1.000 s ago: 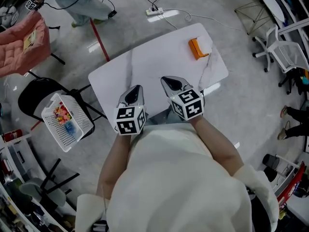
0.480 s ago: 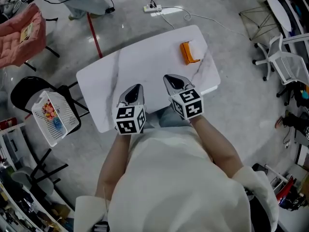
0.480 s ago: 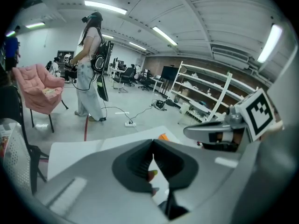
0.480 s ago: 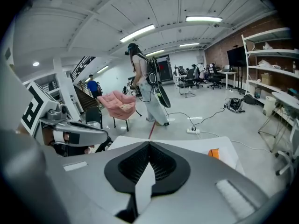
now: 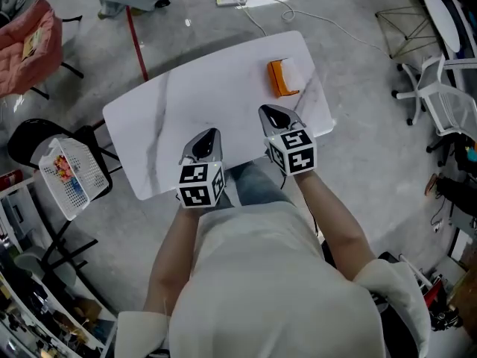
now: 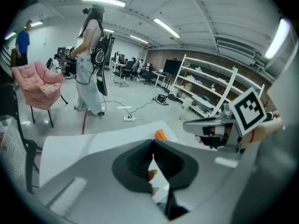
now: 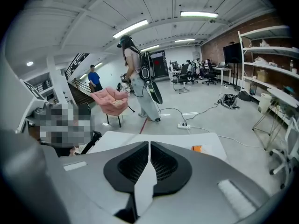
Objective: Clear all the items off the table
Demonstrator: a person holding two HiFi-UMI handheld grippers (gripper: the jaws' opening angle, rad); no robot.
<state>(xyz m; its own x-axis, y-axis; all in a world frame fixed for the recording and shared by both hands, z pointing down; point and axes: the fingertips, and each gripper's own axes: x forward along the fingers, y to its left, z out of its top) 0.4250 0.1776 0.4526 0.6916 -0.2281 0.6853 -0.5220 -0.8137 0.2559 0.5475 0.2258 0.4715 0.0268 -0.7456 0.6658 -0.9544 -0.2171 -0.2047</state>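
Observation:
An orange block with a white part (image 5: 283, 77) lies near the far right end of the white marbled table (image 5: 186, 103); it also shows as the orange block (image 6: 160, 135) and the orange block (image 7: 197, 149). My right gripper (image 5: 271, 112) hovers over the table's near edge, a short way in front of the block, jaws shut and empty (image 7: 149, 144). My left gripper (image 5: 211, 134) hangs beside it over the near edge, tips together, nothing held (image 6: 153, 142).
A white basket (image 5: 67, 174) with colourful items sits on a black chair left of the table. A pink chair (image 5: 26, 39) stands at the far left, a power strip (image 5: 227, 0) and cables lie beyond the table, and white office chairs (image 5: 447, 103) stand at right. A person (image 7: 138, 78) stands beyond the table.
Both grippers have shifted along the table's near edge, and the right one is now closer to the orange block. The basket chair has slid further left in view. Jaws stayed shut.

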